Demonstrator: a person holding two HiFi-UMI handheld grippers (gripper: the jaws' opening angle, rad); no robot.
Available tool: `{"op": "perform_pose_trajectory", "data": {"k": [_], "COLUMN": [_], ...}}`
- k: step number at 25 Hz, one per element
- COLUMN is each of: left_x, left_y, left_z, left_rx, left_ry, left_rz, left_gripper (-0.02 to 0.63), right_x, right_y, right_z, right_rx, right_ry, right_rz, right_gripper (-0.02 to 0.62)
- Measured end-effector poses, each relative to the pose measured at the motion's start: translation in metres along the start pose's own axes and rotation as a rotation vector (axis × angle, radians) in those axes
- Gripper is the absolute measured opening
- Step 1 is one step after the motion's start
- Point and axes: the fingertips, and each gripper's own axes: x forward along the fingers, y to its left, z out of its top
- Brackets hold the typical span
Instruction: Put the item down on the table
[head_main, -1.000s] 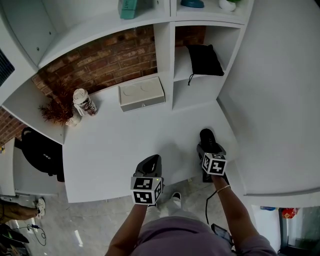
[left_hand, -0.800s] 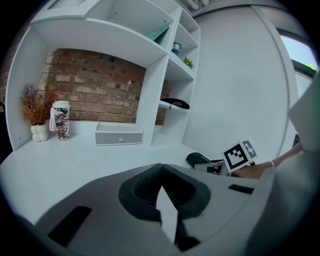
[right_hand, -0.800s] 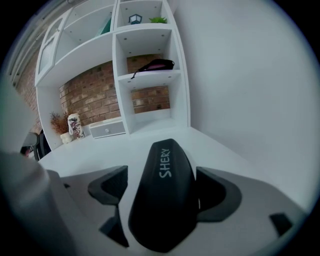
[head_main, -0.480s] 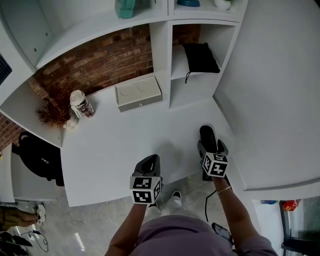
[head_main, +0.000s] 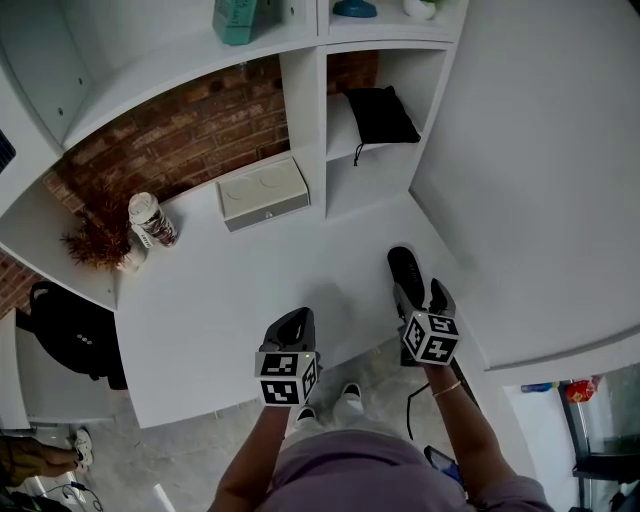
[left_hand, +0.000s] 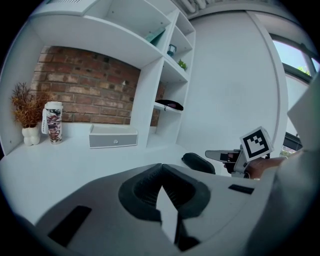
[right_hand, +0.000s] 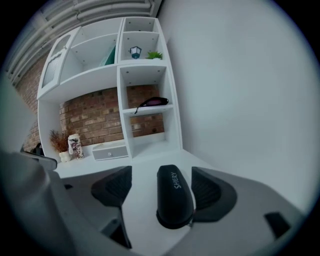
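Observation:
A black oblong case (head_main: 403, 265) lies flat on the white table (head_main: 220, 310) near its right corner. In the right gripper view the case (right_hand: 174, 195) sits between the jaws of my right gripper (right_hand: 160, 189), lettering up. The jaws are closing; a gap shows at the left pad (right_hand: 112, 186), and the case lies close against the right pad. From the head view my right gripper (head_main: 420, 293) sits just behind the case. My left gripper (head_main: 291, 320) hovers over the table's front edge; in its own view the left gripper (left_hand: 160, 170) is shut with nothing in it.
A grey box (head_main: 263, 193), a patterned can (head_main: 150, 220) and a dried plant (head_main: 95, 240) stand along the brick back wall. A black pouch (head_main: 378, 115) lies on a shelf. A white wall runs along the right. A black bag (head_main: 70, 330) sits left of the table.
The right gripper's jaws have come apart from the case and the gripper has drawn back a little toward the person. The case stays on the table. The left gripper has hardly moved.

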Motion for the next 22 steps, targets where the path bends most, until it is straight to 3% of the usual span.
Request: {"op": "perform_pose_trajectory", "data": {"k": [11, 22], "left_x": [-0.011, -0.031], "left_y": [-0.007, -0.011], "left_z": [0.003, 0.005], "left_rx": [0.038, 0.086], "left_ry": [-0.013, -0.017], "left_rz": [-0.058, -0.105], "left_gripper": [0.0, 0.0], "right_x": [-0.067, -0.13], "right_y": [0.038, 0.069], "right_z": [0.027, 0.035], "right_rx": [0.051, 0.09], "right_ry": [-0.135, -0.213], "right_rz": [0.06, 0.061], "right_gripper": [0.274, 0.168]}}
